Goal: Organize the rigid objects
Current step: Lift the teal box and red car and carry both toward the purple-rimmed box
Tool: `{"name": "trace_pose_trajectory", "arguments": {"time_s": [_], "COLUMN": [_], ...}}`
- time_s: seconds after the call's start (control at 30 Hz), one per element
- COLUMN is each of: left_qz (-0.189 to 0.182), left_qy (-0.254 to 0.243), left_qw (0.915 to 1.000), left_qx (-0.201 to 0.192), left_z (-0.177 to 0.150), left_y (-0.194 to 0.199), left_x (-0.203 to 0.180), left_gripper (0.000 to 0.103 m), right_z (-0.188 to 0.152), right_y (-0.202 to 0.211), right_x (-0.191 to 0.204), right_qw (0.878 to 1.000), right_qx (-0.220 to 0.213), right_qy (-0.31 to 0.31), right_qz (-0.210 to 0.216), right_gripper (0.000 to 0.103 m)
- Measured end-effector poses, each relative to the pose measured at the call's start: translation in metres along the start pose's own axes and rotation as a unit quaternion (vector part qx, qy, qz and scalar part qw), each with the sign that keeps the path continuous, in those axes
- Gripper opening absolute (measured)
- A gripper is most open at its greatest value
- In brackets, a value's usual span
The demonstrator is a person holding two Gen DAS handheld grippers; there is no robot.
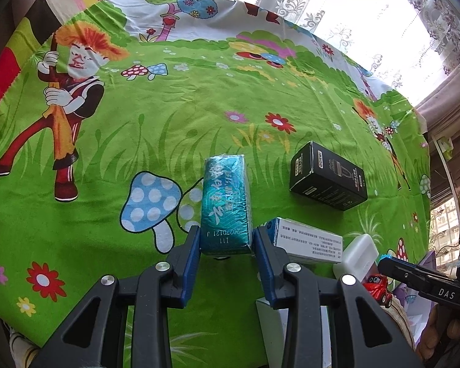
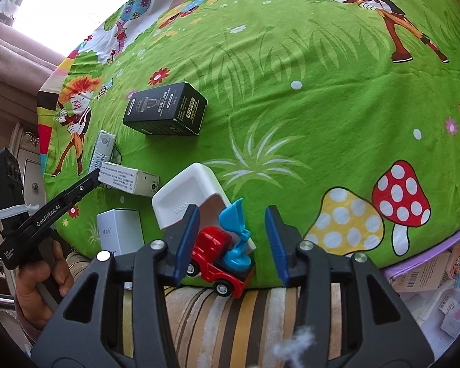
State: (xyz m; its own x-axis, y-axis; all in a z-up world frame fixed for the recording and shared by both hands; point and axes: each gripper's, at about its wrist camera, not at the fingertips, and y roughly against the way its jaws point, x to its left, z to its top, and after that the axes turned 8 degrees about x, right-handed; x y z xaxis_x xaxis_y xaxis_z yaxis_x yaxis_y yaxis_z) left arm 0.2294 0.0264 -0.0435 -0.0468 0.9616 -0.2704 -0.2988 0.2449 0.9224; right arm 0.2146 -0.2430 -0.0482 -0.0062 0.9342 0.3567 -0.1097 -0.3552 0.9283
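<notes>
My left gripper (image 1: 226,239) is shut on a teal wrapped box (image 1: 225,205), its pads pressing both long sides; in the right wrist view the box shows edge-on (image 2: 102,150). A black box (image 1: 328,176) lies to the right on the green cloth; it also shows in the right wrist view (image 2: 165,109). A white printed box (image 1: 306,240) lies beside my left gripper, also in the right wrist view (image 2: 127,181). My right gripper (image 2: 234,239) is open, its fingers on either side of a red and blue toy truck (image 2: 227,254), not touching it. A white tray-like piece (image 2: 184,199) stands behind the truck.
A white carton (image 2: 119,233) stands at the table's near edge, left of the truck. The cartoon-print cloth (image 2: 291,92) covers the table. Striped fabric (image 2: 224,316) lies below the edge. Small cartons (image 2: 444,291) sit off the table at the right. Curtains (image 1: 383,15) hang behind.
</notes>
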Motion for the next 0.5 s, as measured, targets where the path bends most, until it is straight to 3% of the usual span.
{"name": "trace_pose_trajectory", "arguments": {"time_s": [0.03, 0.07, 0.17, 0.5], "left_qz": [0.001, 0.002, 0.002, -0.01], "left_qy": [-0.002, -0.004, -0.006, 0.001], "left_qw": [1.0, 1.0, 1.0, 0.9998], "left_qx": [0.0, 0.0, -0.001, -0.015], "left_z": [0.0, 0.001, 0.001, -0.008], "left_y": [-0.001, -0.001, -0.002, 0.011], "left_x": [-0.001, -0.001, -0.002, 0.002], "left_gripper": [0.036, 0.036, 0.036, 0.036], "right_z": [0.0, 0.001, -0.001, -0.012], "right_y": [-0.001, -0.001, 0.002, 0.023], "right_x": [0.001, 0.002, 0.007, 0.01], "right_qw": [1.0, 1.0, 1.0, 0.999], "right_qx": [0.001, 0.002, -0.005, -0.034], "right_qy": [0.004, 0.009, 0.021, 0.031], "right_qz": [-0.001, 0.0, 0.001, 0.01], "right_gripper": [0.045, 0.033, 0.02, 0.014]}}
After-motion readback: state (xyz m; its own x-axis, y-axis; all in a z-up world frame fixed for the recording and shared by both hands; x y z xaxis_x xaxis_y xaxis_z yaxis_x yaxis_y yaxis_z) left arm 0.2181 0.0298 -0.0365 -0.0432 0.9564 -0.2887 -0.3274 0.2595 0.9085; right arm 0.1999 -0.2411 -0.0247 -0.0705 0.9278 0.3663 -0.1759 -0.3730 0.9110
